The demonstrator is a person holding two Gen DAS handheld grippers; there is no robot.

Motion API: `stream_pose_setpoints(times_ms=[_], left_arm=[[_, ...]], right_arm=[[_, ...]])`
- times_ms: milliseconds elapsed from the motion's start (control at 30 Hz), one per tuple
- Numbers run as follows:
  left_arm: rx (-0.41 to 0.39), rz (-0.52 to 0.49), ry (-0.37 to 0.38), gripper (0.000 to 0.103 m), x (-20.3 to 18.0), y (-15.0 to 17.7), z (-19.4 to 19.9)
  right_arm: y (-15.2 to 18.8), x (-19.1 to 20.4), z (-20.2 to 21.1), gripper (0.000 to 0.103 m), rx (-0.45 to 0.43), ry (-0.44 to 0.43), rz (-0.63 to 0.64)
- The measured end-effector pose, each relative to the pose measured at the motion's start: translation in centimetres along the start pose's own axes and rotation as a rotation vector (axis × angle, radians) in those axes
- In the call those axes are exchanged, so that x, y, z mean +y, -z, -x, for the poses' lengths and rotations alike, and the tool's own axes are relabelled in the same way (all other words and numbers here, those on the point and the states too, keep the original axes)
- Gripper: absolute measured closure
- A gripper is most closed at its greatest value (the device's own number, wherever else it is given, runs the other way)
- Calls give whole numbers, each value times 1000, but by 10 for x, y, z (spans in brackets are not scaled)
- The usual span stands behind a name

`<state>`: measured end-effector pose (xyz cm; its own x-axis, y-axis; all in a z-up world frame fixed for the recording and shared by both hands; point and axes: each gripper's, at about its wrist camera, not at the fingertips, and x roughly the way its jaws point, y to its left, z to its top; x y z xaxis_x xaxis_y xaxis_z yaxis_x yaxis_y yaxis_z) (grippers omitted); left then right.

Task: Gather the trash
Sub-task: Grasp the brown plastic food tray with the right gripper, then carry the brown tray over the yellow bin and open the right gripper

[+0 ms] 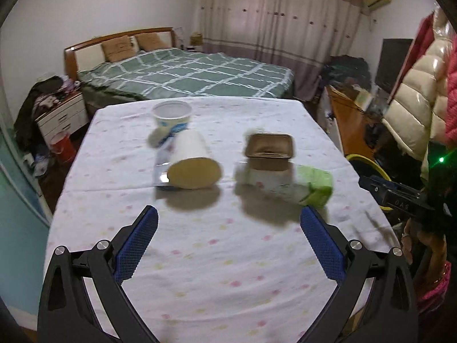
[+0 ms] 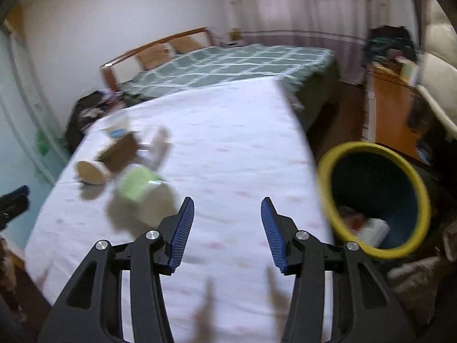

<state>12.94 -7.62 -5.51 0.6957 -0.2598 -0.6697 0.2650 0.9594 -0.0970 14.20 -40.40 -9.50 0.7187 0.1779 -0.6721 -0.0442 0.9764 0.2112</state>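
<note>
Trash lies on a table with a white dotted cloth point(image 1: 217, 245). A white paper cup point(image 1: 194, 163) lies on its side, its mouth toward me. Behind it stands a white tub with blue print point(image 1: 172, 117). To the right sits a brown foil tray point(image 1: 270, 150), with a green and white pack point(image 1: 302, 184) in front of it. My left gripper point(image 1: 228, 223) hangs open over the cloth, short of these things and holding nothing. My right gripper point(image 2: 227, 210) is open too and empty; the green pack point(image 2: 137, 183), the cup point(image 2: 91, 171) and a brown piece point(image 2: 120, 153) lie to its left, blurred.
A yellow-rimmed dark bin point(image 2: 374, 197) stands off the table's right edge with some trash in it. Beyond the table is a bed with a green checked cover point(image 1: 185, 74). A wooden desk point(image 2: 391, 105) and hanging coats point(image 1: 417, 91) fill the right side. A red bucket point(image 1: 61, 145) sits left.
</note>
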Motion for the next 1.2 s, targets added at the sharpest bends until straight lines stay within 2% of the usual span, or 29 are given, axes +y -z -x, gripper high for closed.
stream_pose_setpoints(times_ms=[100,267,333,467,500,633,733,1067,1100,1133,1200], left_arm=[[-16,19,-14,5,11,1,7],[-22,38,-12,5,22,3,8],[-15,47,-8,5,23,2,3],[-6,54,1,5,26,5,0],[-4,56,3,5,27,5,-1],[-4,66,6,5,30,7,-1],[0,72,8,5,32,8,-3],[15,77,24,5,31,12,-10],[15,78,24,5,32,12,-10],[16,79,24,5,32,12,-10],[19,81,22,5,33,12,-12]], right_arm=[[-11,29,-11,54,5,-72,56],[-27,67,-30,41,17,-176,123],[-33,81,-37,33,11,-197,154],[-45,105,-51,21,-15,-217,219],[-49,113,-57,14,-21,-214,247],[-60,127,-84,9,5,-164,312],[-62,131,-100,9,51,-142,334],[-58,134,-124,9,94,-107,351],[-59,132,-125,14,96,-107,341],[-59,132,-125,27,101,-116,335],[-58,128,-124,27,111,-127,311]])
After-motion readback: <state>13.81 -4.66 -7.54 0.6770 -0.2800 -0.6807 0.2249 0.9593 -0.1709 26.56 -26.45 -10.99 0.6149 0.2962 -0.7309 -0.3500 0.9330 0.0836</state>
